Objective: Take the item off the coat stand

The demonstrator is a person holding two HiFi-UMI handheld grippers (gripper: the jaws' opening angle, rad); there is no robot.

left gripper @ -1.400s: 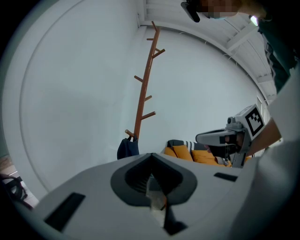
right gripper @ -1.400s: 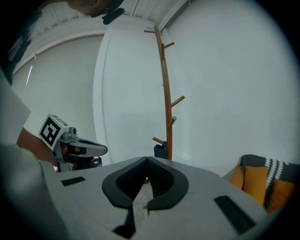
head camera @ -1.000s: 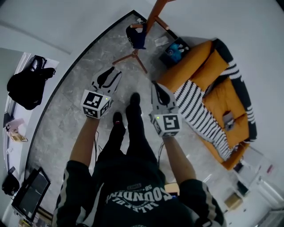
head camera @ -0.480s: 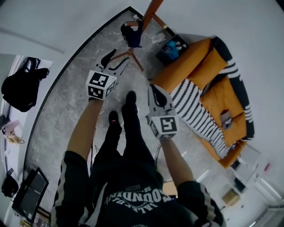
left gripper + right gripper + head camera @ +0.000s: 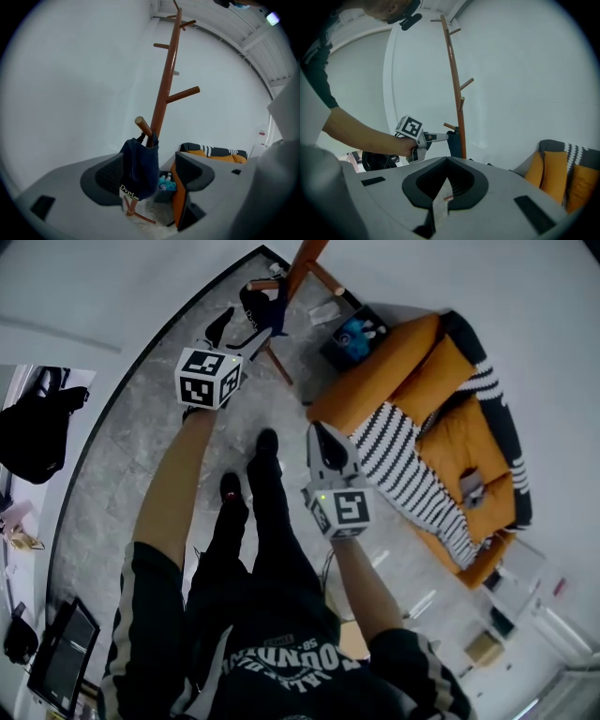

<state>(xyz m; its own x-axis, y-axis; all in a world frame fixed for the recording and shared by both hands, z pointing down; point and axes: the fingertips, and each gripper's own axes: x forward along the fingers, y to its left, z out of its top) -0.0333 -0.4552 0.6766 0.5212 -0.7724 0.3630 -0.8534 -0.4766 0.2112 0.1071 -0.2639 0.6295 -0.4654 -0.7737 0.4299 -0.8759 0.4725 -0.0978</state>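
Dark blue cloth item (image 5: 139, 171), limp and soft with pale lettering at the hem, hung on a round-ended wooden peg (image 5: 143, 125) low on the slim reddish-brown coat stand (image 5: 165, 93). Framed by the left gripper (image 5: 150, 174), matte grey jaws opening wide, pads clear of the cloth. Right gripper (image 5: 447, 185) nearer the body, jaws pressed together. Beyond, a padded orange sofa (image 5: 441, 427) on grey marbled floor (image 5: 141, 456).
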